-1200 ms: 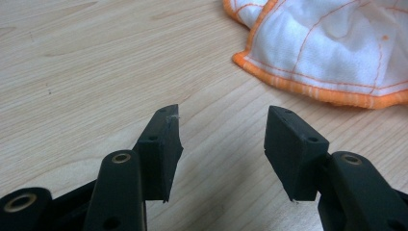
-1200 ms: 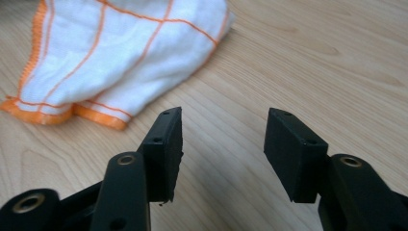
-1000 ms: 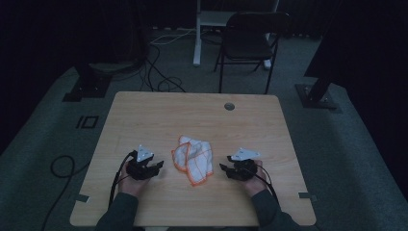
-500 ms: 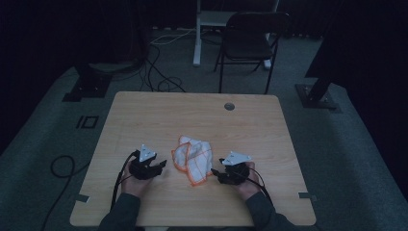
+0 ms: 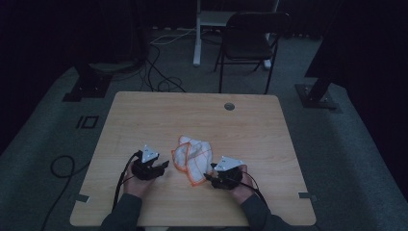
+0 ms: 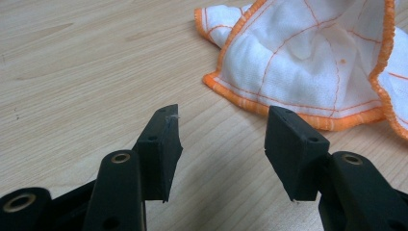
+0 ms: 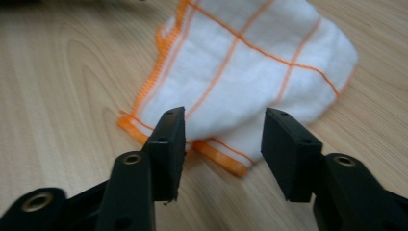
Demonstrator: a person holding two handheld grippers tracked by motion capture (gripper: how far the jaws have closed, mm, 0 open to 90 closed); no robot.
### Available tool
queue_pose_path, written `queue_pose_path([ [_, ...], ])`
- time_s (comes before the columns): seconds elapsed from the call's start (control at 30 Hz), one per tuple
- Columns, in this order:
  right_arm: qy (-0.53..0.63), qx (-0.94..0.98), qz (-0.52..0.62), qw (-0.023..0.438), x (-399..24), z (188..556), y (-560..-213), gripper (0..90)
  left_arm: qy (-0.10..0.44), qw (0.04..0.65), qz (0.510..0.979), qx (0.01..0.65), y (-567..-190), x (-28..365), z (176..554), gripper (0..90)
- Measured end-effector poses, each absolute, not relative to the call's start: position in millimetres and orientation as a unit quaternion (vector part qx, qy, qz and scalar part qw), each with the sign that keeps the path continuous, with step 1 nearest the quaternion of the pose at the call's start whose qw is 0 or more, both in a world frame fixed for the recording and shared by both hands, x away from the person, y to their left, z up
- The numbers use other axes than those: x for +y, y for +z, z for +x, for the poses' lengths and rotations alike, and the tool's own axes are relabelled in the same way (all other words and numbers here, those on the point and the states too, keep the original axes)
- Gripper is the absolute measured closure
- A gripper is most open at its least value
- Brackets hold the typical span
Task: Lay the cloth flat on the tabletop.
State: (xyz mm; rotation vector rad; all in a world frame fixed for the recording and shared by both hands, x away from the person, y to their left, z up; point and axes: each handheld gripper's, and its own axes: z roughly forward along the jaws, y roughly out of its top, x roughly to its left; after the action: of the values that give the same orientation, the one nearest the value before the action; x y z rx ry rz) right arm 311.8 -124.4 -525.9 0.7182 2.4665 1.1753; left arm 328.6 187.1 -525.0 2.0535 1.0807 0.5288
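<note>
While left gripper (image 5: 163, 166) idles spread, right gripper (image 5: 208, 176) neared cloth (image 5: 192, 156), fingers narrowing, spread.

A pale wooden worktop (image 5: 144, 115) with a small round hole (image 5: 229, 106) near its far edge carries a crumpled white cloth (image 5: 192, 159) with orange stitched edges and thin orange grid lines, lying toward the near middle.

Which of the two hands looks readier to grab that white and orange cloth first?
The right. The right tongs are open with the cloth hem just ahead between their tips. The left tongs are open too, but bare table lies between them and the cloth sits farther off.
</note>
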Motion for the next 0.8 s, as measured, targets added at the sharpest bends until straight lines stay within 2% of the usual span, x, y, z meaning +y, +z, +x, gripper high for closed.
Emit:
queue_pose_path([
  [0.17,0.415,0.865,0.237,0.154,-117,309,-526,54.7,0.206,0.37,0.803,0.42,-525,186,329,47.4],
  [0.4,0.398,0.877,0.224,0.147,-107,309,-533,52.2,0.203,0.368,0.807,0.414,-526,181,328,47.4],
  [0.47,0.391,0.882,0.218,0.148,-105,309,-535,56.6,0.203,0.367,0.81,0.41,-527,178,328,47.4],
  [0.63,0.388,0.882,0.218,0.153,-107,312,-533,82.2,0.198,0.369,0.816,0.398,-528,168,326,47.4],
  [0.8,0.395,0.875,0.226,0.162,-112,313,-529,85.6,0.194,0.365,0.827,0.381,-530,154,324,47.0],
])
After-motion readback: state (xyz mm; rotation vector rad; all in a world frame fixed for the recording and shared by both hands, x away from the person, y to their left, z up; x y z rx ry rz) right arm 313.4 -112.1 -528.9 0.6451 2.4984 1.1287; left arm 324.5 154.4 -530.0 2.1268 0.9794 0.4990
